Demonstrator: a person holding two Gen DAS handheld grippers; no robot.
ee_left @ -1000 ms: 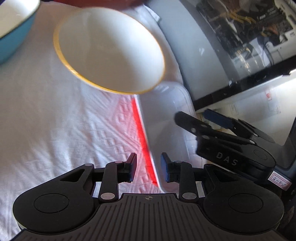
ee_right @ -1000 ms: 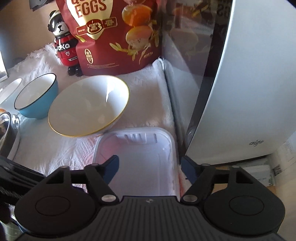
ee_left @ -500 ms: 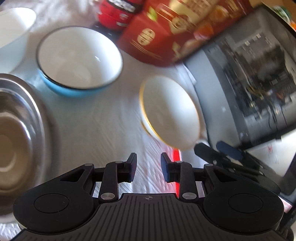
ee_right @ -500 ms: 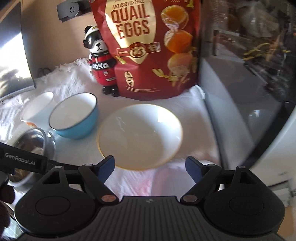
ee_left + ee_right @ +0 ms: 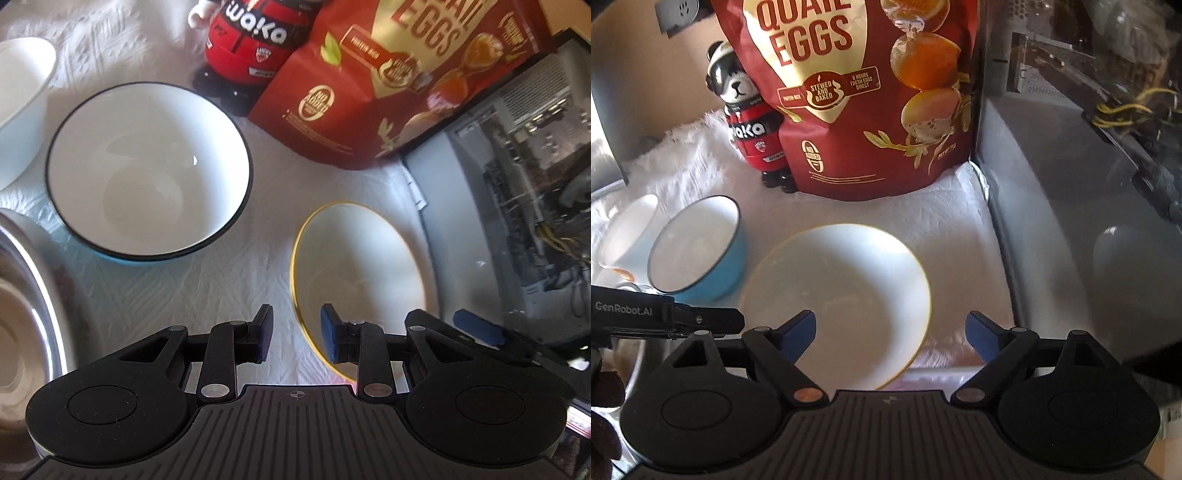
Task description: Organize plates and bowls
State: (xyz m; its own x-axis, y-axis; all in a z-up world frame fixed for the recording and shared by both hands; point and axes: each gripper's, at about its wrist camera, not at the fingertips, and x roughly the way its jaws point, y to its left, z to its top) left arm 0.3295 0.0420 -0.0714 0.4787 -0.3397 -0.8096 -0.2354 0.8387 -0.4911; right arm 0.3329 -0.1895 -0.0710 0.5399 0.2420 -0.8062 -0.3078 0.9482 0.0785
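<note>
**A:** Where do things stand around the yellow-rimmed bowl (image 5: 836, 302)?

**B:** It sits on the white cloth (image 5: 236, 280), in front of the quail eggs bag (image 5: 860, 96) and beside the dark glass-sided case (image 5: 1071, 184). To its left is the blue bowl (image 5: 147, 166), then a plain white bowl (image 5: 18, 107); a steel bowl (image 5: 26, 295) lies nearer the camera on that side.

**A:** And the claws?

**B:** The right gripper (image 5: 890, 332) hangs over the near part of the yellow-rimmed bowl, its jaws opening wide, with nothing pinched; the near rim merely shows between them. The left gripper (image 5: 293, 336) is part open and empty, its gap lined up on the bowl's left edge without touching it, as far as I can judge.

**A:** How would you take the bowl well?

**B:** I'd say one pad inside the wall, one outside, low enough to catch more than the lip. The glaze looks slick, so close squarely and lift level. Keep clear of the case on the right. If it's meant to nest, the blue bowl looks deeper and narrower, so the order of stacking wants thought.

**A:** What can't you tell?

**B:** The bowl's near edge is hidden behind both gripper bodies. Something pale and pinkish shows under that edge, and I can't identify it. The steel bowl is cut off by the frame. The panda figurine (image 5: 750, 122) is half lost behind the bag.
</note>
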